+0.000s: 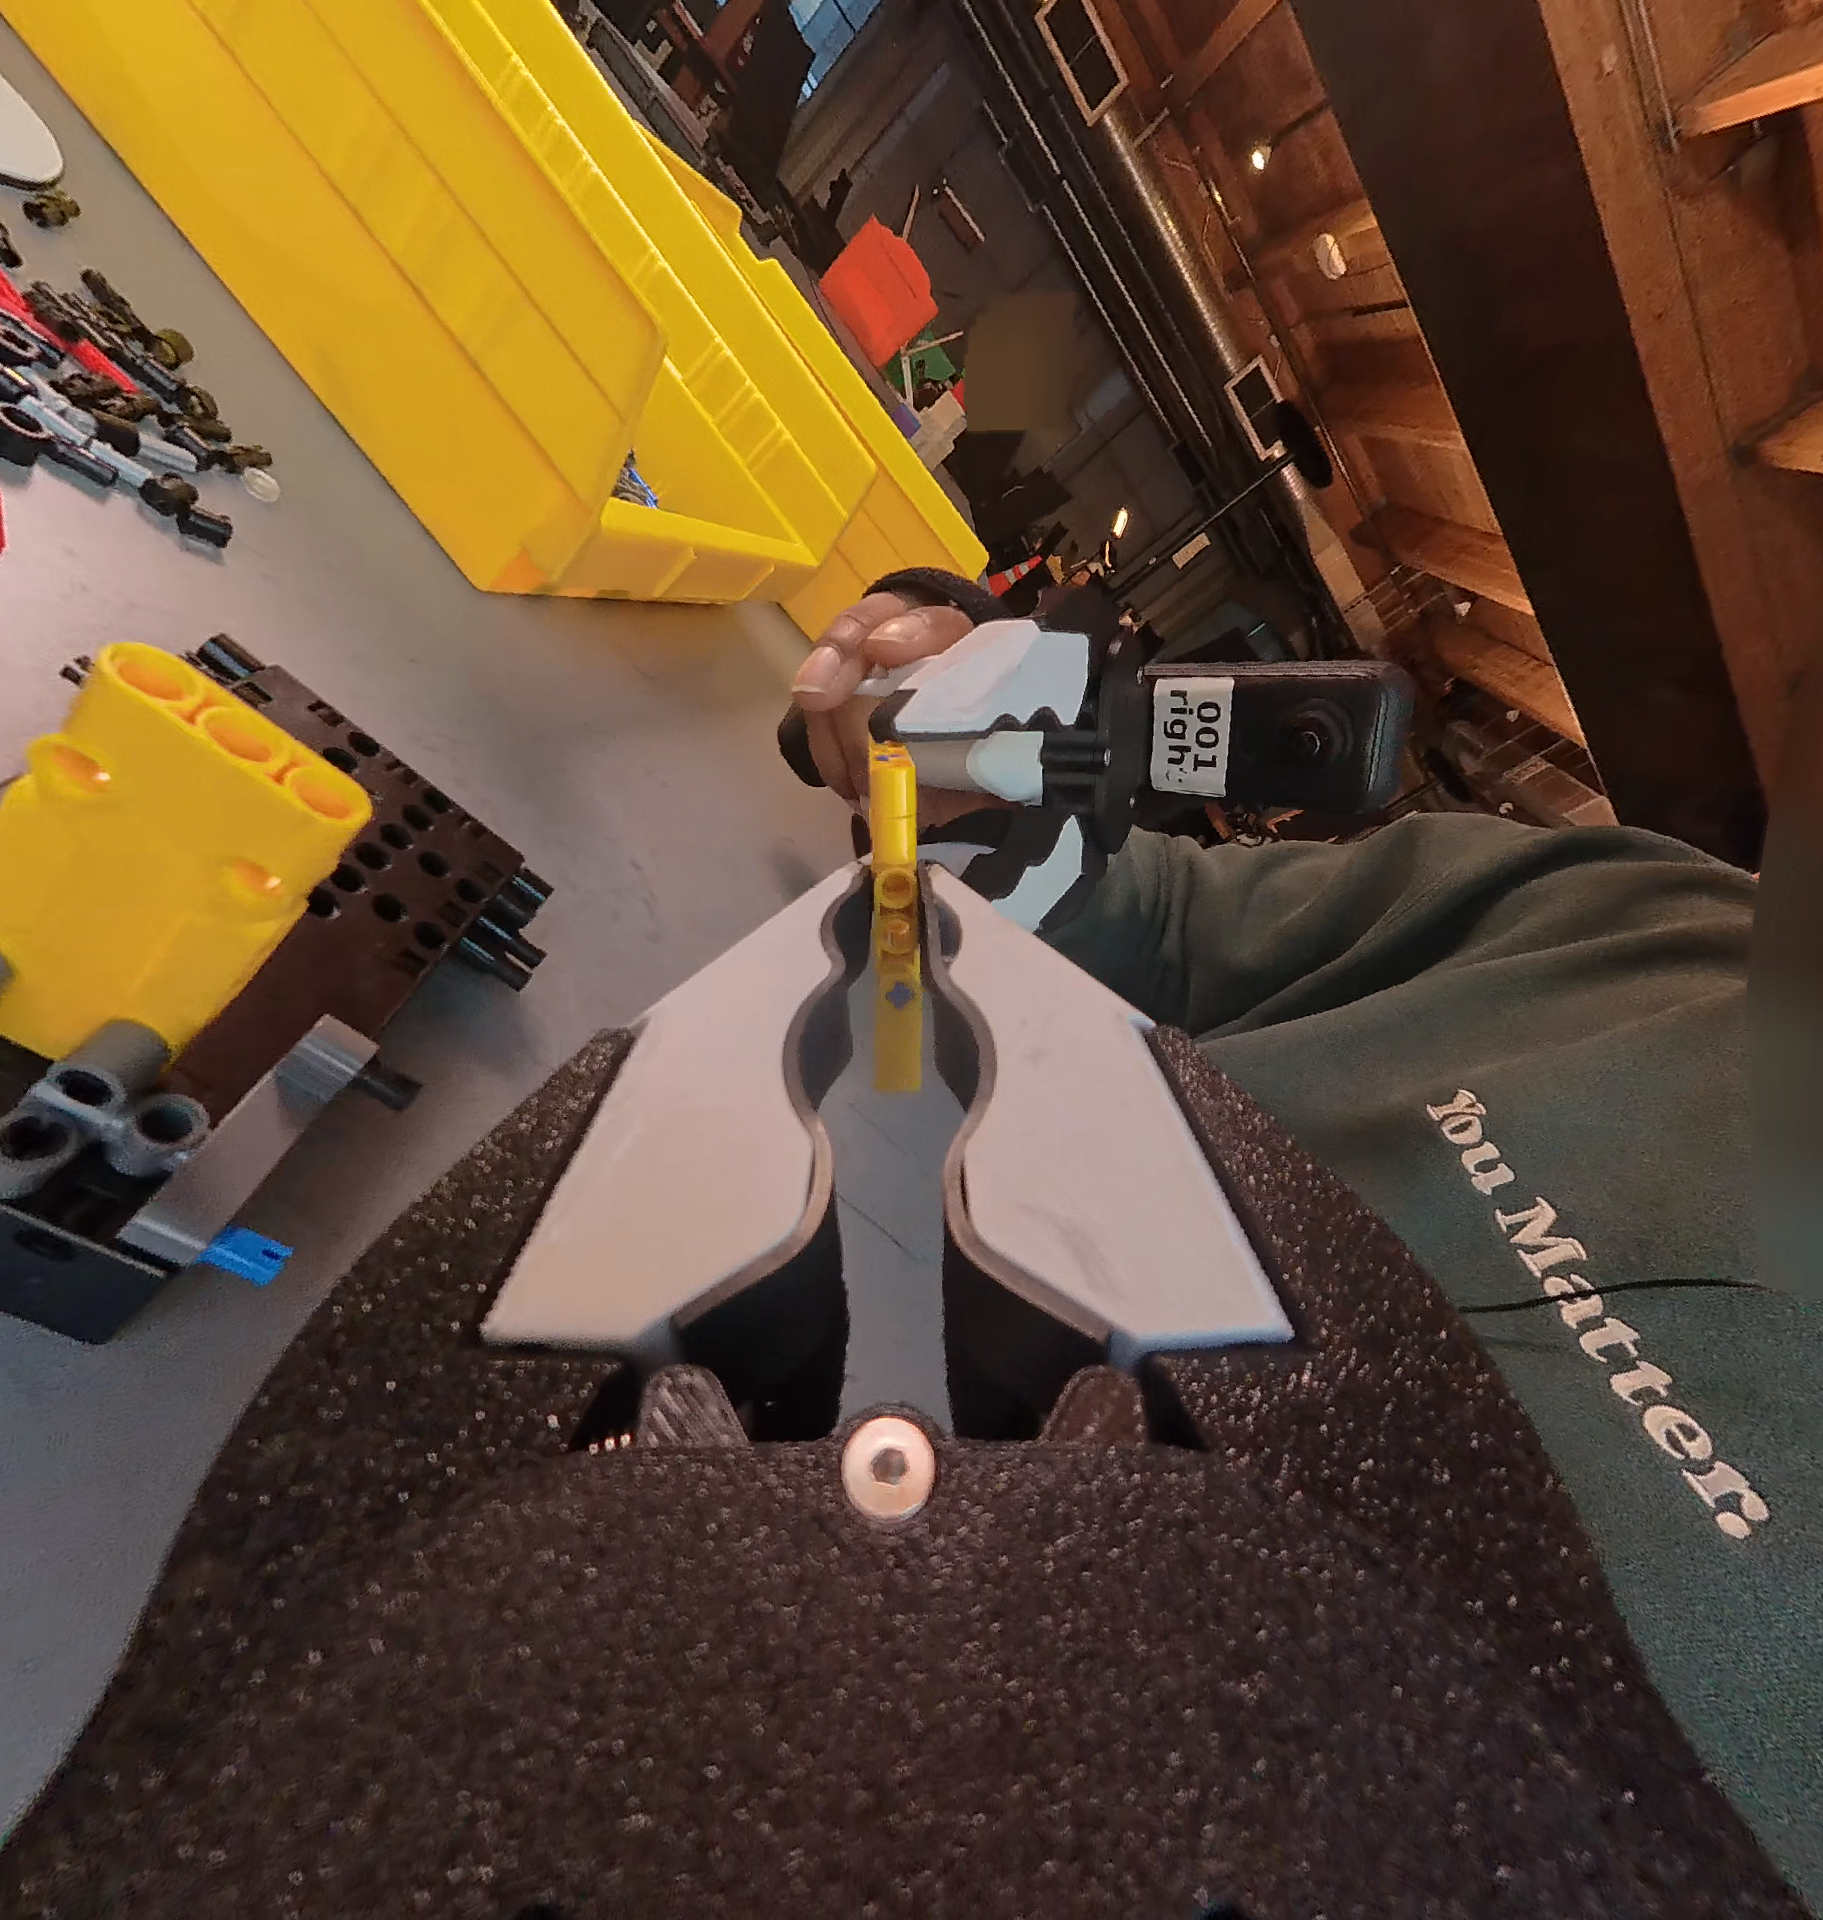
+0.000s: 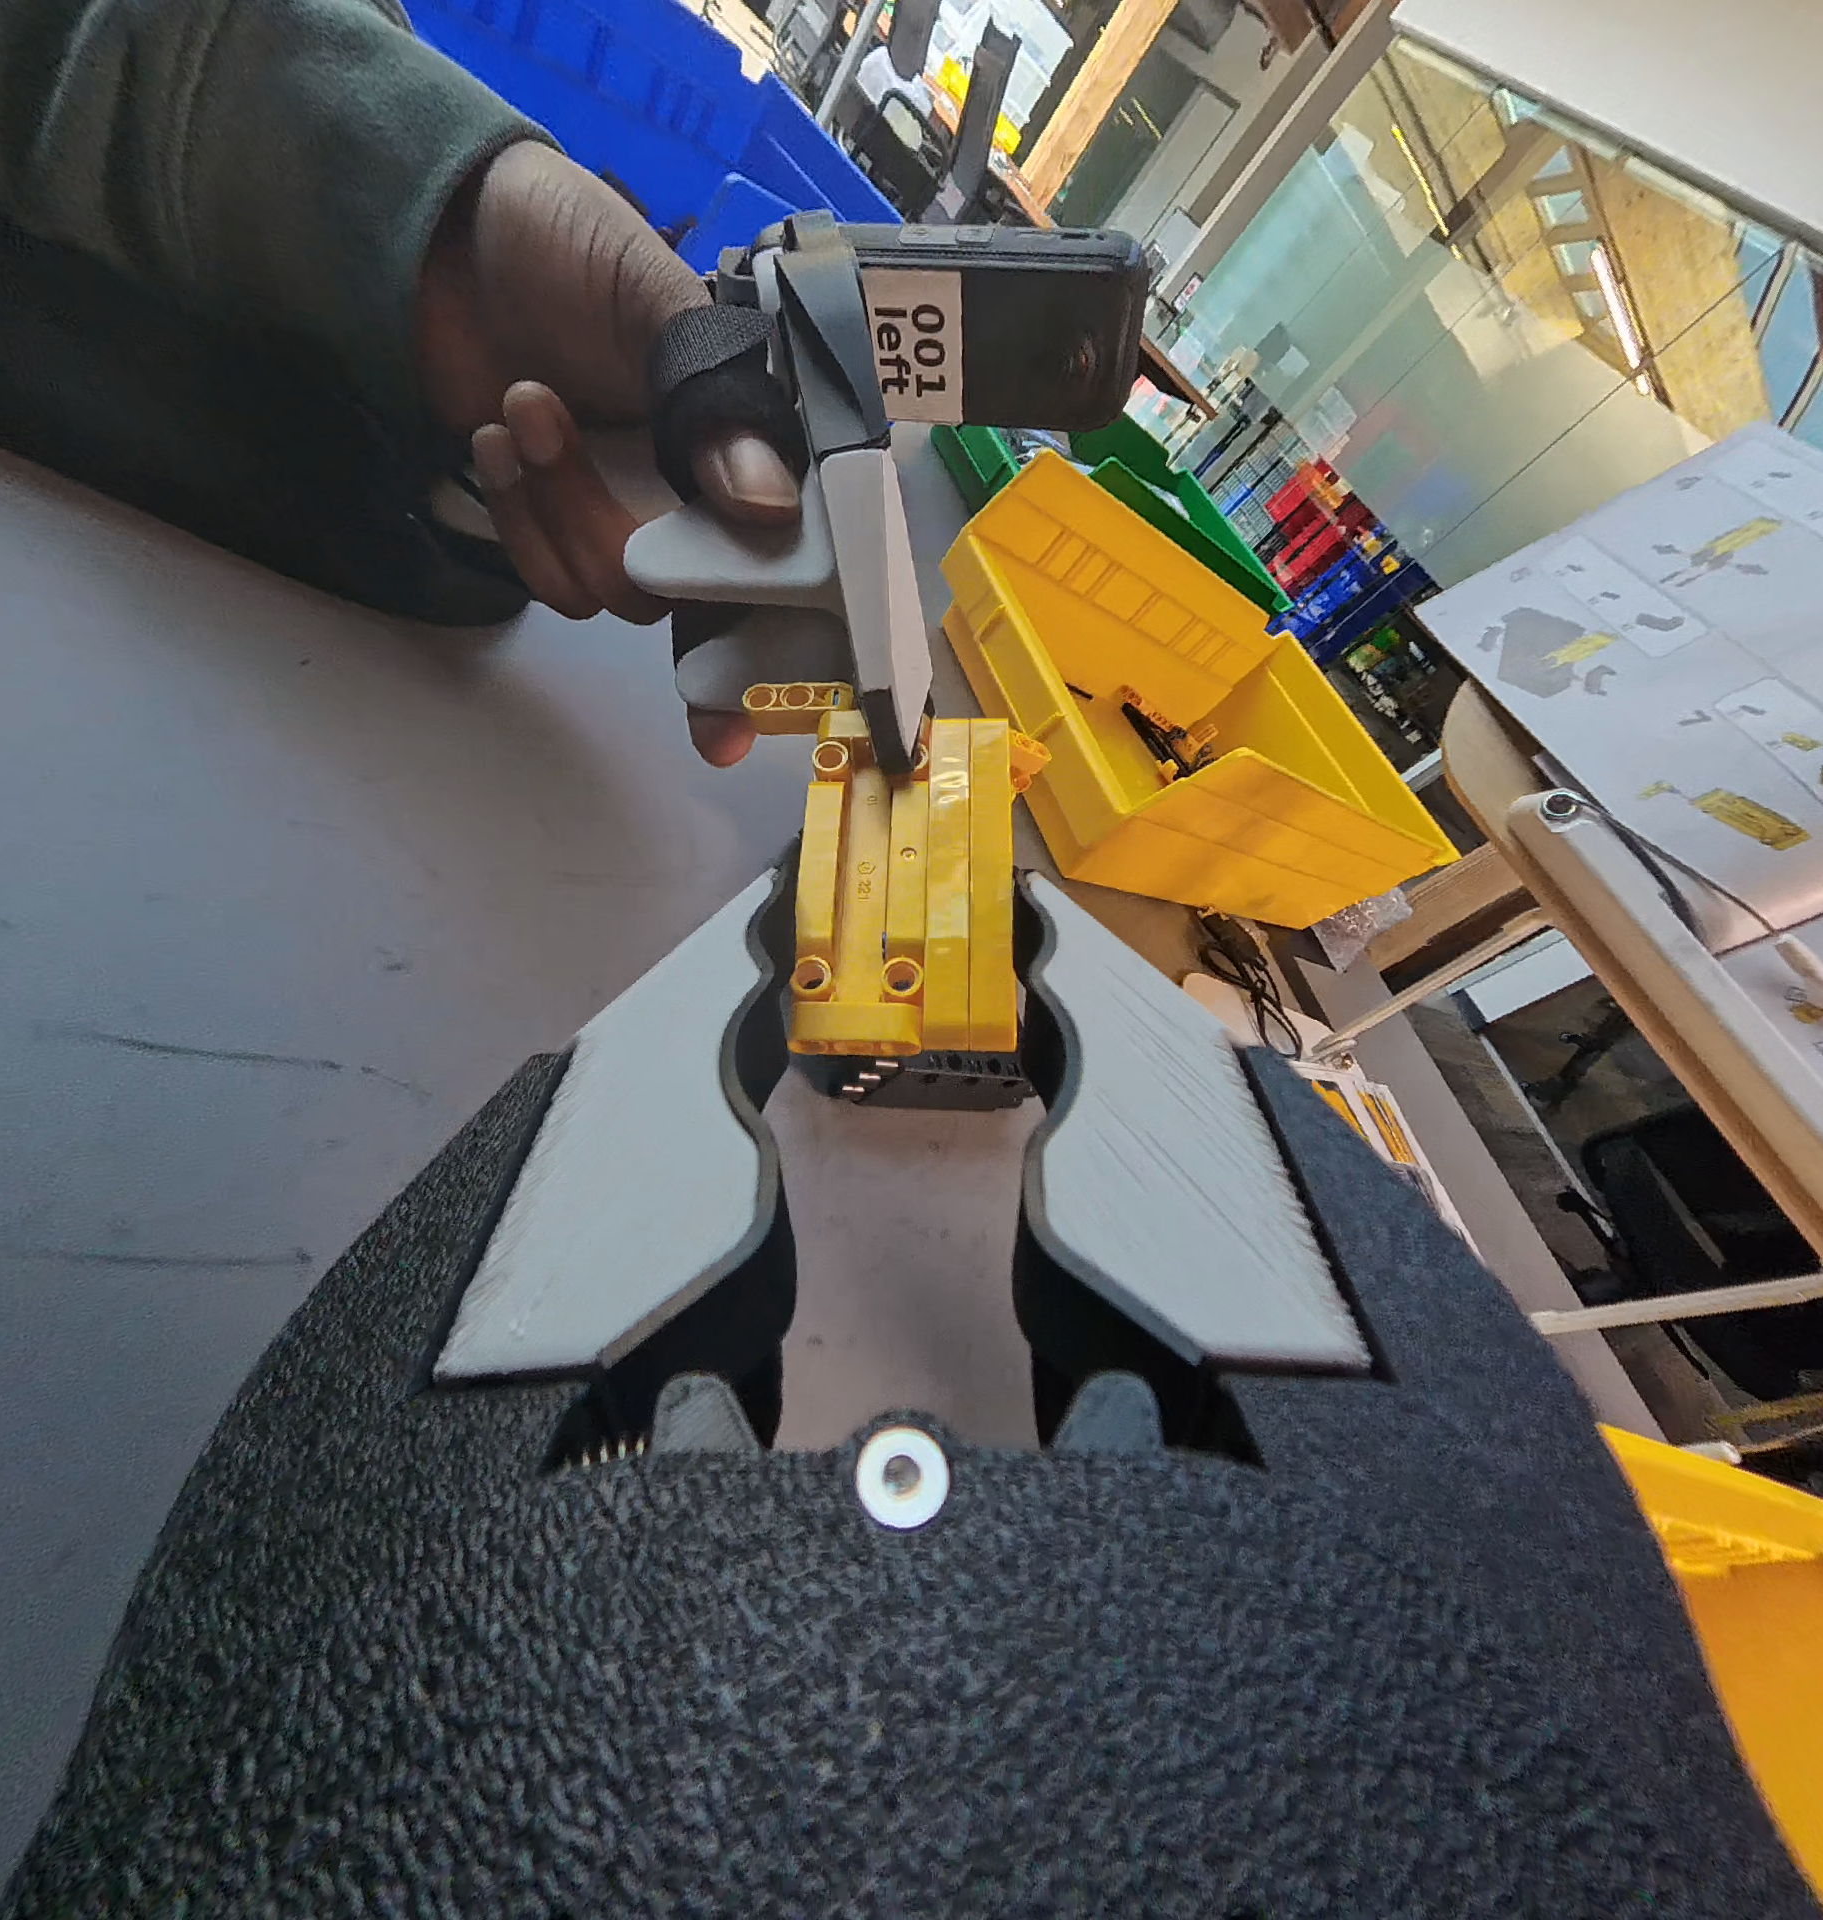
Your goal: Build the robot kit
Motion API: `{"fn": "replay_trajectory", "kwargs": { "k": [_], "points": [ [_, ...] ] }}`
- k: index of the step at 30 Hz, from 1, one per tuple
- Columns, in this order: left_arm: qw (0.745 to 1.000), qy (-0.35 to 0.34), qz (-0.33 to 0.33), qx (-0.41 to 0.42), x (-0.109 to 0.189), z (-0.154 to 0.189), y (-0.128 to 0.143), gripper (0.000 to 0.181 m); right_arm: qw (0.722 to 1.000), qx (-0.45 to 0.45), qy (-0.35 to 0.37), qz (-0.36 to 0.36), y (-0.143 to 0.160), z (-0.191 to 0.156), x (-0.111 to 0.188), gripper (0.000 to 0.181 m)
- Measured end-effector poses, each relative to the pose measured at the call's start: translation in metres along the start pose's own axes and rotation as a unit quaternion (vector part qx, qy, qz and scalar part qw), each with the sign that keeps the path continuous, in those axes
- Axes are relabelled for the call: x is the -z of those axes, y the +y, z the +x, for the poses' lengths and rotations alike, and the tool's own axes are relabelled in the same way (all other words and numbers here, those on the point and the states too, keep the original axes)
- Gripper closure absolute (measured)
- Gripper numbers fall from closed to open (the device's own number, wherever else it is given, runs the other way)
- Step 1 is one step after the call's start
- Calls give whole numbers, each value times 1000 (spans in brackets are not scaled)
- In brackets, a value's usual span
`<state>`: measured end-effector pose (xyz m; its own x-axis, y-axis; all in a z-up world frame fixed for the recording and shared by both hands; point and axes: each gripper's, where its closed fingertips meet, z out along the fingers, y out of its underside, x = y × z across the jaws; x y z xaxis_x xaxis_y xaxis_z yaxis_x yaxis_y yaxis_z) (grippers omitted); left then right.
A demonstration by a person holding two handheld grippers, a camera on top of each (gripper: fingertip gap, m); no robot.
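Left tongs [image 1: 894, 883] pinch yellow beam [image 1: 894, 935], right tongs [image 2: 902, 894] clamp yellow assembly [image 2: 902, 894]

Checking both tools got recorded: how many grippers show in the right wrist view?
2. The right gripper in front, astride the yellow assembly; the left gripper beyond, tips at its far end.

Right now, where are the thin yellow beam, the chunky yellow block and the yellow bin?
thin yellow beam [image 1: 895, 831]: left wrist view, exposed upper length.
chunky yellow block [image 2: 907, 904]: right wrist view, flat face.
yellow bin [image 2: 1115, 613]: right wrist view, inner wall.
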<state>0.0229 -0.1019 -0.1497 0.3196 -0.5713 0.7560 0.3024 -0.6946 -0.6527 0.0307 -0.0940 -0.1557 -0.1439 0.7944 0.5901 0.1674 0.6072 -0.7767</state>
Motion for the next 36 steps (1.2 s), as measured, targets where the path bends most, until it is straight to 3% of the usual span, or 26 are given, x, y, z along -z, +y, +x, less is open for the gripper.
{"fn": "replay_trajectory", "kwargs": {
  "k": [4,9,13,18,25,33,36],
  "points": [
    [1000,8,12,7,0,3,-3,174,1000,-13,3,13,-7,3,3,139],
    [1000,-2,7,13,-2,-1,-1,174,999,25,6,-25,-5,-2,-11,122],
    [1000,-1,-7,21,-8,-2,6,174,994,80,16,-66,2,-4,-21,135],
    [1000,5,-12,25,-9,-1,8,175,994,93,16,-58,0,-6,-19,137],
    [999,8,-21,28,-11,-2,13,174,997,64,-9,-52,1,-13,-18,137],
    [999,-1,18,32,-4,-6,-1,174,999,-26,-10,-46,8,0,-17,129],
    [999,6,19,39,-4,-6,-2,174,999,-25,-9,-43,7,1,-14,135]
  ]
}}
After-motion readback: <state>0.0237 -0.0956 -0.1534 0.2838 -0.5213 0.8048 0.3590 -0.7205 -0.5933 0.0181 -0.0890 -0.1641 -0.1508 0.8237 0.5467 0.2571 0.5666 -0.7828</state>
